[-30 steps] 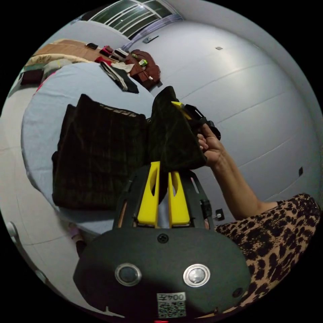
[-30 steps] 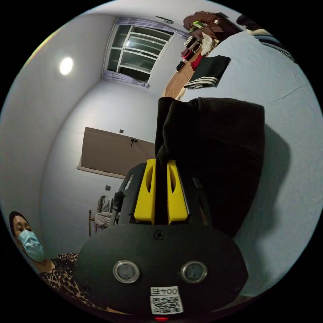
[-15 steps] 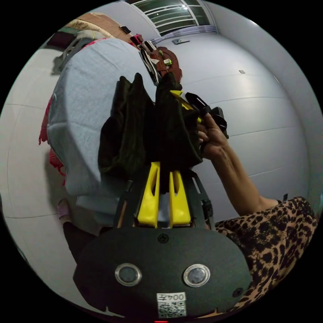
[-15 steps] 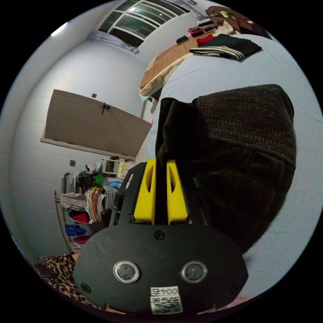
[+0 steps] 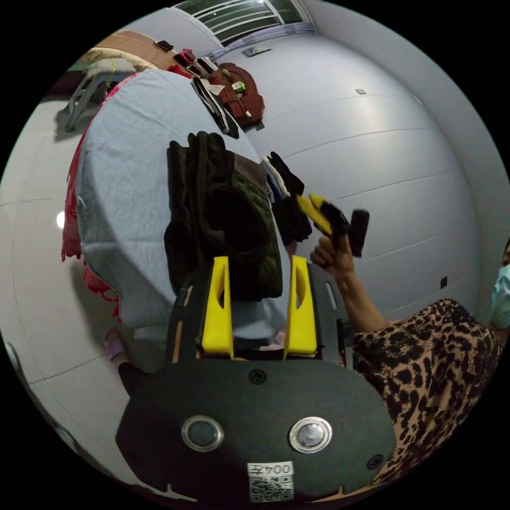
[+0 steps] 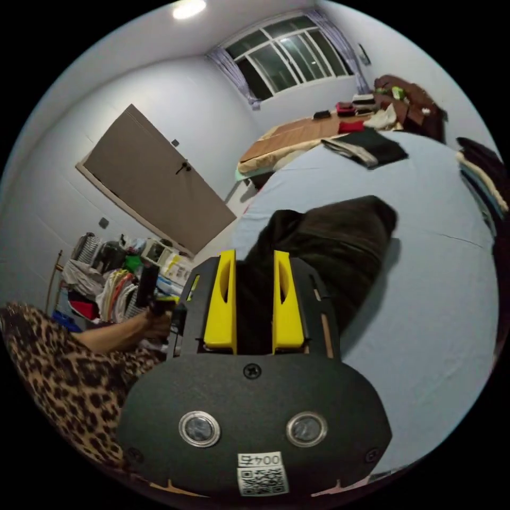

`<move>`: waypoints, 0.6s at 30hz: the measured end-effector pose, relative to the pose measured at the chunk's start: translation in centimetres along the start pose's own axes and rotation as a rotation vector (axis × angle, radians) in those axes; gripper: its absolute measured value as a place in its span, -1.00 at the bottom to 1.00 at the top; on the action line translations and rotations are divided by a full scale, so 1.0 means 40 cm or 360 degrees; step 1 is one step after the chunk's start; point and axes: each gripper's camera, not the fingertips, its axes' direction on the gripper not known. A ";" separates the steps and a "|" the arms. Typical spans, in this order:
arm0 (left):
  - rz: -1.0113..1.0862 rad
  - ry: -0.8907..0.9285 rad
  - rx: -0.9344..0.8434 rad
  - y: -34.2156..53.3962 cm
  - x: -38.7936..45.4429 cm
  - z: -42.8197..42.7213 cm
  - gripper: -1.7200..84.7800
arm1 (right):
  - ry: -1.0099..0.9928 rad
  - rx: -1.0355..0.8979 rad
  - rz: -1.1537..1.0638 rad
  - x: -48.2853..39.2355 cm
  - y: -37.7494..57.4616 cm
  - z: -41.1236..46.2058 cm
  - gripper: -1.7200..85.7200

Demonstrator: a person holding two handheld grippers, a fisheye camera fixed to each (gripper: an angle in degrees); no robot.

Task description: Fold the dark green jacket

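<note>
The dark green jacket (image 5: pixel 223 212) lies folded in a thick bundle on the blue-sheeted bed (image 5: pixel 122 175). My left gripper (image 5: pixel 259 261) hangs just over its near edge, jaws wide apart and holding nothing. A hand holds my right gripper (image 5: pixel 313 204) to the right of the jacket, off the fabric. In the right gripper view the jacket (image 6: pixel 340 244) rests on the bed (image 6: pixel 425 276) just beyond my right gripper (image 6: pixel 255 257), whose jaws stand open. A person's hand (image 6: pixel 156 324) holds the left gripper's handle at the left.
A folded black garment (image 6: pixel 366 149) and a brown bag (image 6: pixel 409 98) lie at the bed's far end. A stack of clothes (image 6: pixel 481 170) sits along the wall side. A door (image 6: pixel 154 186) and a cluttered clothes rack (image 6: pixel 111 271) stand off the bed.
Both grippers were shut on the raised jacket edge; they have let go and drawn back. The jacket has dropped into a folded bundle on the bed.
</note>
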 end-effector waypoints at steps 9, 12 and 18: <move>-0.0124 -0.0062 -0.0120 -0.116 -0.042 -0.029 -0.65 | 0.0306 -0.0097 0.0212 -0.059 0.415 0.020 -0.69; -0.0121 -0.0146 -0.0127 -0.135 -0.037 -0.034 -0.73 | 0.0442 -0.0167 0.0139 -0.096 0.440 0.075 -0.67; -0.0123 -0.0265 -0.0079 -0.160 -0.017 -0.055 -0.85 | 0.0506 -0.0162 0.0106 -0.114 0.427 0.127 -0.71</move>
